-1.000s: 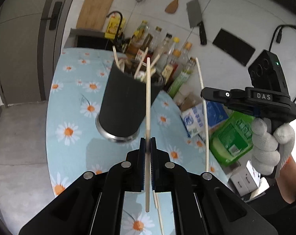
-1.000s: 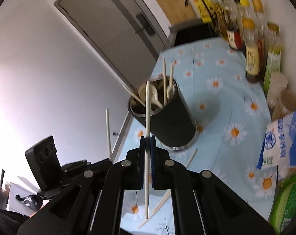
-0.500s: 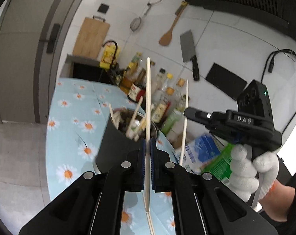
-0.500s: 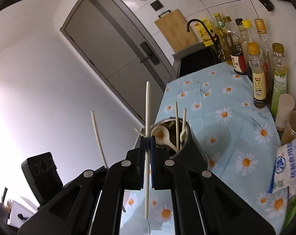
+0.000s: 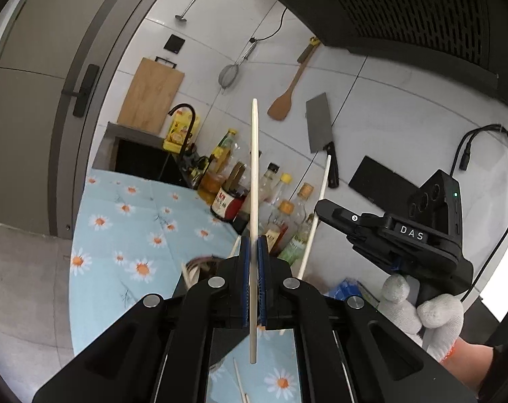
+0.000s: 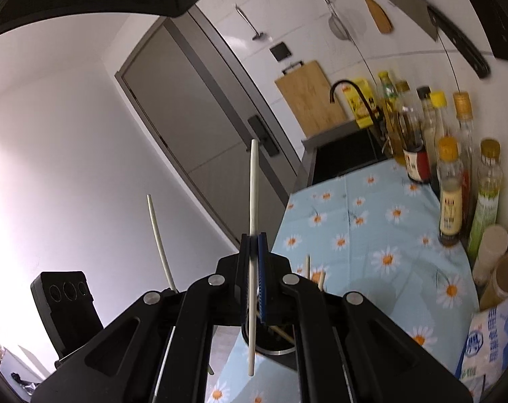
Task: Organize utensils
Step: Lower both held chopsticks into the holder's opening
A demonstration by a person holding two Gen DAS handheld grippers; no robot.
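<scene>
I held one white chopstick [image 5: 254, 181] upright in my left gripper [image 5: 253, 252], the blue pads closed tight on it a little below its middle, so that most of its length rose above the jaws and a short end hung beneath them. My right gripper [image 6: 253, 252] was clamped the same way on a second white chopstick [image 6: 253, 201], also upright. From the left wrist camera I could see that second chopstick [image 5: 316, 215] slanting up out of the right gripper [image 5: 324, 206], which my white-gloved right hand [image 5: 422, 312] carried off to the right.

Below and just behind my gripper fingers sat the dark utensil holder [image 6: 270, 339], mostly hidden by them; a few wooden chopstick tips [image 6: 308, 267] poked up from it. It stood on the tabletop [image 6: 371, 221], covered in a pale blue cloth printed with daisies. Another loose chopstick [image 5: 240, 383] lay on the cloth beneath my left gripper.

Along the wall side of the tabletop stood a row of sauce and oil bottles [image 6: 450, 194], with a milk-powder bag [image 6: 489, 346] near the right edge. Beyond the cloth were a black sink and faucet [image 6: 351, 97], and a wooden cutting board [image 5: 151, 95] leaned against the tiled wall. A cleaver [image 5: 321, 131], a wooden spatula [image 5: 286, 97] and a mesh strainer [image 5: 227, 75] hung on that wall.
</scene>
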